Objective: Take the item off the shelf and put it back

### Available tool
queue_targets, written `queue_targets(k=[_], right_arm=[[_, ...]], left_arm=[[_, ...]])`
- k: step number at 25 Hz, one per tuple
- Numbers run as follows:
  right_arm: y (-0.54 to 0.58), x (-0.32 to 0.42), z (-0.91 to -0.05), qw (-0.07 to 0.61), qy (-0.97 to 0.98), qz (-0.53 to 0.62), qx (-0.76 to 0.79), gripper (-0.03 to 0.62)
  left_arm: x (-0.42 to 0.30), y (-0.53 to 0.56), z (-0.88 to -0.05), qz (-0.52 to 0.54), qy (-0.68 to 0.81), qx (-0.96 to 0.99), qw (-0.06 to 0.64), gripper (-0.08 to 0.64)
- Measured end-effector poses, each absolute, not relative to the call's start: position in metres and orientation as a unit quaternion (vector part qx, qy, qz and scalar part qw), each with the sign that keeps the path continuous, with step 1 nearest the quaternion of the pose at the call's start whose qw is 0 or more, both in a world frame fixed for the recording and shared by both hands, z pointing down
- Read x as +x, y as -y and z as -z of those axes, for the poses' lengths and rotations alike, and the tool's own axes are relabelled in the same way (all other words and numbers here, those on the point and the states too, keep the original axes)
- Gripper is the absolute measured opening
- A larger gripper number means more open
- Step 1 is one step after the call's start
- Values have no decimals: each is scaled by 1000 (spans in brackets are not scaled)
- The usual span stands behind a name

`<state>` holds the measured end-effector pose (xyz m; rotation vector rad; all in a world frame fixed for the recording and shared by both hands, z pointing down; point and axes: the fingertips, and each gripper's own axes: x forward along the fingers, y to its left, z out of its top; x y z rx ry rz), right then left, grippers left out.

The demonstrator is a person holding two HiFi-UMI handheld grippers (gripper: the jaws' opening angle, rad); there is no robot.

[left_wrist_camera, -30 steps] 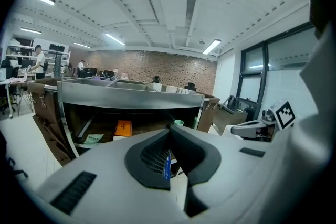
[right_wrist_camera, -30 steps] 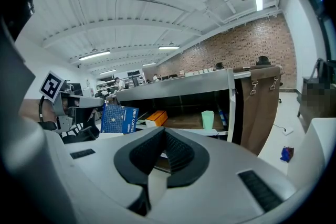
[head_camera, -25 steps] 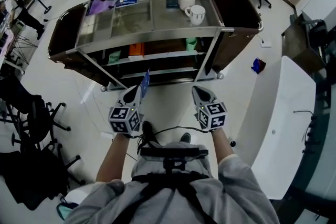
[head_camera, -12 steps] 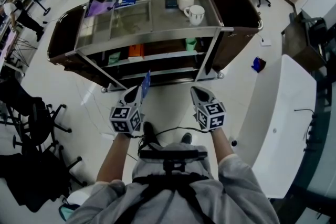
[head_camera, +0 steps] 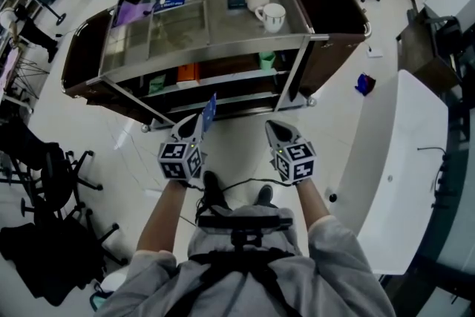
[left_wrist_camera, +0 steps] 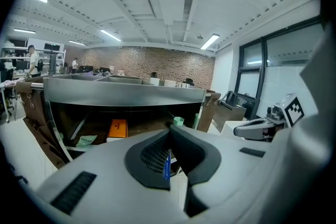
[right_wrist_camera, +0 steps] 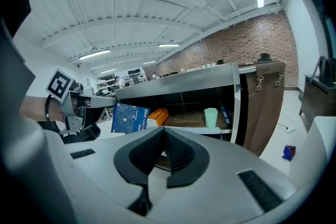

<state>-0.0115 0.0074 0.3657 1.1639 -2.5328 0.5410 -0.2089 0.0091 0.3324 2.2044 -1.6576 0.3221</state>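
A flat blue packet (head_camera: pixel 208 113) stands on edge between the fingers of my left gripper (head_camera: pixel 194 124), which is shut on it. In the left gripper view only its thin blue edge (left_wrist_camera: pixel 167 164) shows between the pads. In the right gripper view its printed face (right_wrist_camera: pixel 129 118) hangs in the air in front of the shelf. My right gripper (head_camera: pixel 273 127) is level with the left one, shut and holding nothing. Both are a short way in front of the metal shelf cart (head_camera: pixel 215 48), pointing at its middle shelf.
The middle shelf holds an orange box (head_camera: pixel 187 73), a green cup (head_camera: pixel 267 60) and a green packet (head_camera: pixel 156 84). White mugs (head_camera: pixel 272 15) stand on the cart's top. Office chairs (head_camera: pixel 52 167) are at the left, a white desk (head_camera: pixel 393 182) at the right.
Both grippers have moved slightly forward toward the cart. The blue packet has stayed in the left gripper.
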Motion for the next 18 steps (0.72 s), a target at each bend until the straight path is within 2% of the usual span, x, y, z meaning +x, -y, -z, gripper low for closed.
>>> queue_targets(k=[18], right_arm=[[63,-33,-406,170,881,-204,391,9]], left_arm=[[-186,113,-386,-145,580,781,181,3]])
